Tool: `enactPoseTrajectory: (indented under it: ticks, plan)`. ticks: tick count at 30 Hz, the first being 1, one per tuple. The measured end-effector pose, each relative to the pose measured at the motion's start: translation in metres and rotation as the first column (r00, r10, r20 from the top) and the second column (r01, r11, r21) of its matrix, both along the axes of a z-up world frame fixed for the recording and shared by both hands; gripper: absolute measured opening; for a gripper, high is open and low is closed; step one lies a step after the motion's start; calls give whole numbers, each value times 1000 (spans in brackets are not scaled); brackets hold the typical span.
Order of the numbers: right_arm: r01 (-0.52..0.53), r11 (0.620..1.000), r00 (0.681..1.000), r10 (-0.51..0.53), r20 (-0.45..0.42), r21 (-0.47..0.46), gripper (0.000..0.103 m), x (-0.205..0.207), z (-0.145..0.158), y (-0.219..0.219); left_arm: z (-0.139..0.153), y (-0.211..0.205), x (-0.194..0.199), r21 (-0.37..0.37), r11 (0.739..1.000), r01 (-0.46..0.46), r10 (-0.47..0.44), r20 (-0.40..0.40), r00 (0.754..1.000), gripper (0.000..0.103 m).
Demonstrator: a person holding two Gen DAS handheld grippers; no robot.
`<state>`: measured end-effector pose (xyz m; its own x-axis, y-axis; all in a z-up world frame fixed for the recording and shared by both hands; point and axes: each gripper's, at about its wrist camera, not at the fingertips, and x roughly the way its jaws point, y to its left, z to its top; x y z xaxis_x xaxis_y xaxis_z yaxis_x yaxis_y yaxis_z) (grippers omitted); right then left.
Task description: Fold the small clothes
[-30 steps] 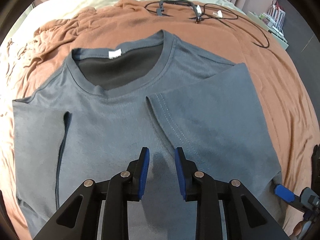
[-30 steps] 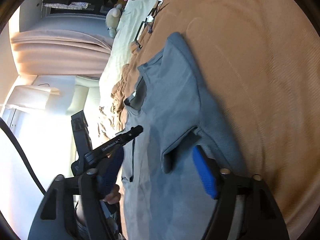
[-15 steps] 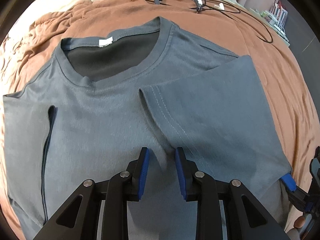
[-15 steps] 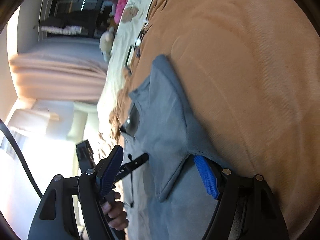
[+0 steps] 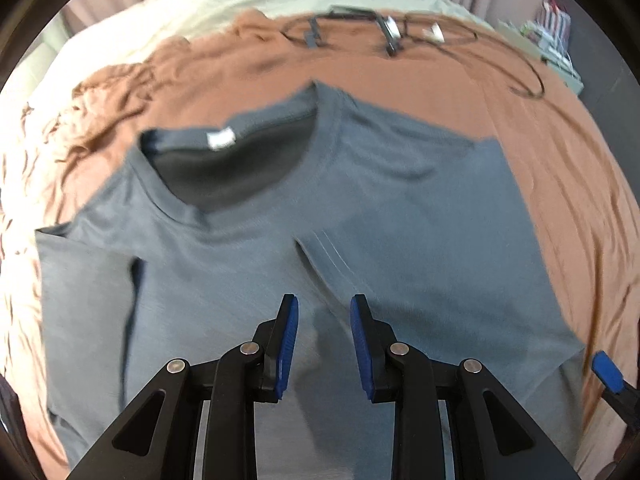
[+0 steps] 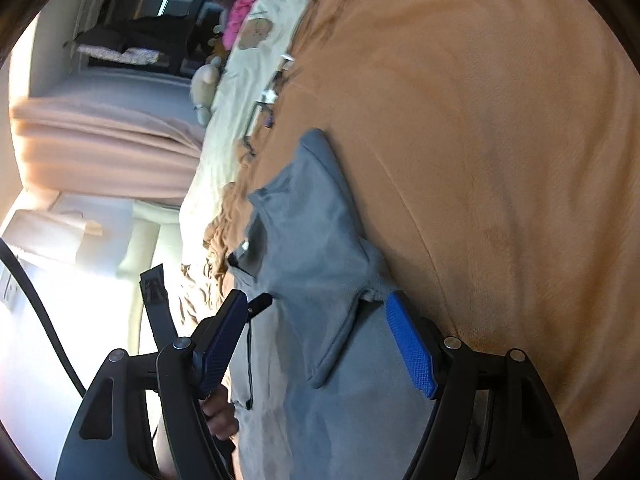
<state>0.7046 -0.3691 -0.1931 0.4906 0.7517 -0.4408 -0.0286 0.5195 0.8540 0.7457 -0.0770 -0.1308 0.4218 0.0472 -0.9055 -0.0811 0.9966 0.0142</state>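
Left wrist view, black cables (image 5: 404, 34) lying far on brown blanket (image 5: 540, 168), grey t-shirt (image 5: 248, 264) spreading nearer, left gripper (image 5: 323, 322) hovering parted, pulling back since earlier, right gripper (image 6: 316, 336) gaping wide.

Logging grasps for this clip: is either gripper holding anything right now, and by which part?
Nothing is held. The left gripper is open above the grey T-shirt; the right gripper is open at its folded-in sleeve.
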Motion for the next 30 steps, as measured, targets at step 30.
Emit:
enactPoseTrajectory:
  ticks: [30]
  plan:
    - [120,986,993,-118,27,-117,64,12,9,-30,0,-127,98,-92,984,153,-150,41,988,53]
